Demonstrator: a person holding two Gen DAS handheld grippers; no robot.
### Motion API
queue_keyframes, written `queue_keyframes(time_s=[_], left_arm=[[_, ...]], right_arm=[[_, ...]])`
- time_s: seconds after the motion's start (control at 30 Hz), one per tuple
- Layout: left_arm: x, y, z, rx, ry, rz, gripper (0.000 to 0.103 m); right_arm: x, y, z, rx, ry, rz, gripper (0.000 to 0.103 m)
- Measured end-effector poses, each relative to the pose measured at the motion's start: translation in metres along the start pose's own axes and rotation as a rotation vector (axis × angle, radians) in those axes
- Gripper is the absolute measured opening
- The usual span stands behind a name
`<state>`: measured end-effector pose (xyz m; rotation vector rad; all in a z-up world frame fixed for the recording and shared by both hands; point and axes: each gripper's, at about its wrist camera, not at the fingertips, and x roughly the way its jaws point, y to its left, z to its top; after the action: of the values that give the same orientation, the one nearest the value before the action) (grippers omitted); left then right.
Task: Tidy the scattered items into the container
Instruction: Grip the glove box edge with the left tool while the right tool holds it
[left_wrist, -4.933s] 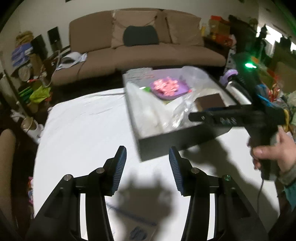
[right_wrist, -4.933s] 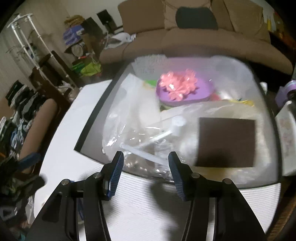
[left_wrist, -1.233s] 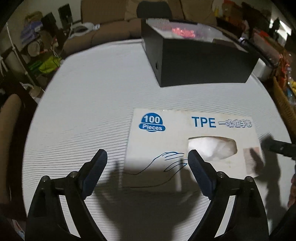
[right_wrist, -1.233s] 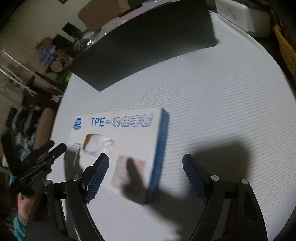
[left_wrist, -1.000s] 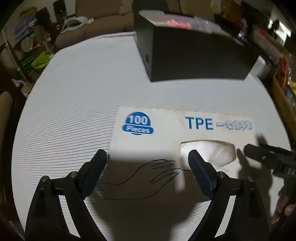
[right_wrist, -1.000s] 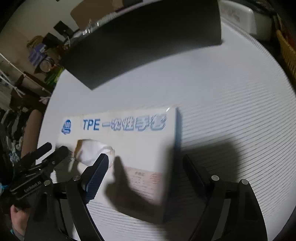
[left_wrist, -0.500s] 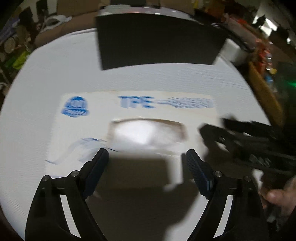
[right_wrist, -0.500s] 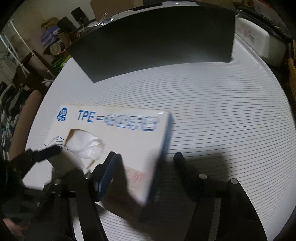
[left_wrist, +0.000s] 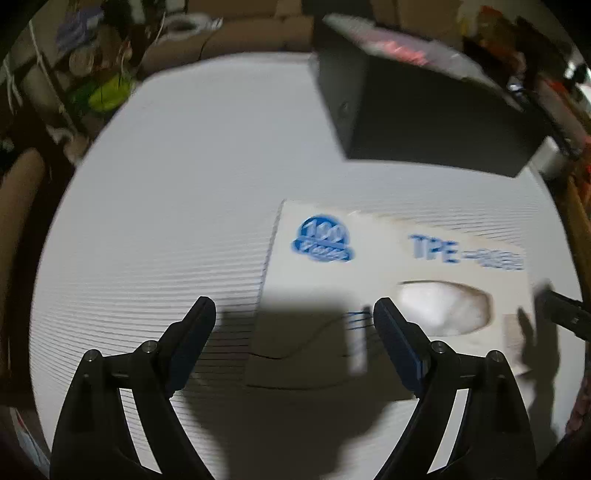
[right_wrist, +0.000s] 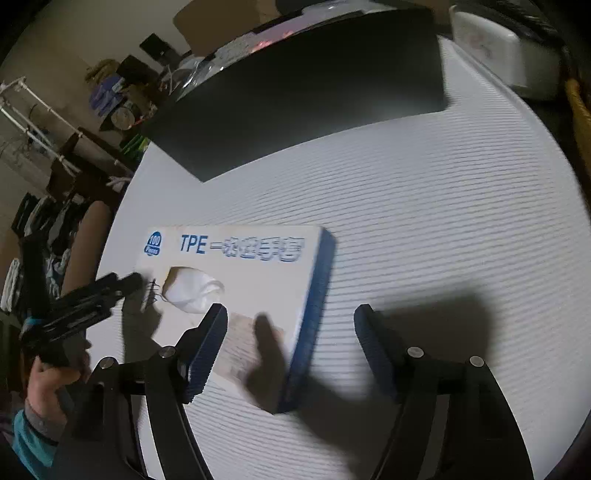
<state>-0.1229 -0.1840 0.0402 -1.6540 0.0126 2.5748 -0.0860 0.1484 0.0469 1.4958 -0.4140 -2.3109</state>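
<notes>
A flat white glove box (left_wrist: 388, 295) with blue "TPE" print and a blue end face (right_wrist: 314, 306) lies on the round white table (left_wrist: 184, 192). My left gripper (left_wrist: 294, 314) hovers over the box's left end. Its jaws are opening slightly, with one finger beyond the edge and one above the top, and no pad touches the box. My right gripper (right_wrist: 291, 314) straddles the blue right end. Its jaws are opening, and the pads stand clear of the card. The black container (right_wrist: 303, 88) stands behind the box, with pink things showing over its rim (left_wrist: 399, 48).
A person's hand (right_wrist: 51, 373) holds the left gripper's handle. A white appliance (right_wrist: 506, 55) and a woven basket (right_wrist: 580, 107) sit off the table's back right. A brown chair (left_wrist: 18, 192) stands at the left edge, with a couch and clutter beyond.
The left gripper has swung back from the box's middle to its left end. The right gripper's jaws narrowed, then widened again. The box has stayed flat on the table.
</notes>
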Motion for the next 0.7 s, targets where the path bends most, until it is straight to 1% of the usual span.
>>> queue_keyframes(time_s=[0.07,0.17,0.23,0.3,0.4,0.47,0.5,0.57,0.63,0.7], left_arm=[[0.012,0.003,-0.003,-0.024,0.026,-0.048,0.086],[0.020,0.003,-0.009,-0.081,0.031,-0.148,0.087],[0.023,-0.009,-0.014,-0.062,0.024,-0.152,0.091],[0.024,-0.022,-0.016,-0.030,0.022,-0.154,0.091],[0.022,-0.040,-0.024,-0.024,0.036,-0.195,0.091],[0.018,-0.058,-0.034,0.012,0.054,-0.217,0.091],[0.016,-0.069,-0.040,0.037,0.068,-0.224,0.091],[0.013,-0.082,-0.043,0.037,0.071,-0.199,0.092],[0.010,-0.091,-0.040,0.010,0.041,-0.130,0.092],[0.011,-0.100,-0.033,0.014,0.027,-0.079,0.092]], right_arm=[[0.008,0.001,0.003,0.001,0.022,-0.004,0.075],[0.023,-0.001,0.005,0.028,0.056,0.013,0.076],[0.024,0.000,0.007,0.026,0.042,0.025,0.078],[0.024,0.001,0.009,0.015,0.046,0.018,0.078],[0.019,-0.004,0.011,0.000,0.040,-0.042,0.082],[0.014,-0.014,0.011,-0.001,0.041,-0.078,0.083],[0.011,-0.019,0.011,-0.009,0.048,-0.096,0.086],[0.008,-0.025,0.010,-0.043,0.063,-0.116,0.087],[0.007,-0.026,0.008,-0.067,0.068,-0.148,0.087],[0.008,-0.022,0.006,-0.084,0.064,-0.195,0.088]])
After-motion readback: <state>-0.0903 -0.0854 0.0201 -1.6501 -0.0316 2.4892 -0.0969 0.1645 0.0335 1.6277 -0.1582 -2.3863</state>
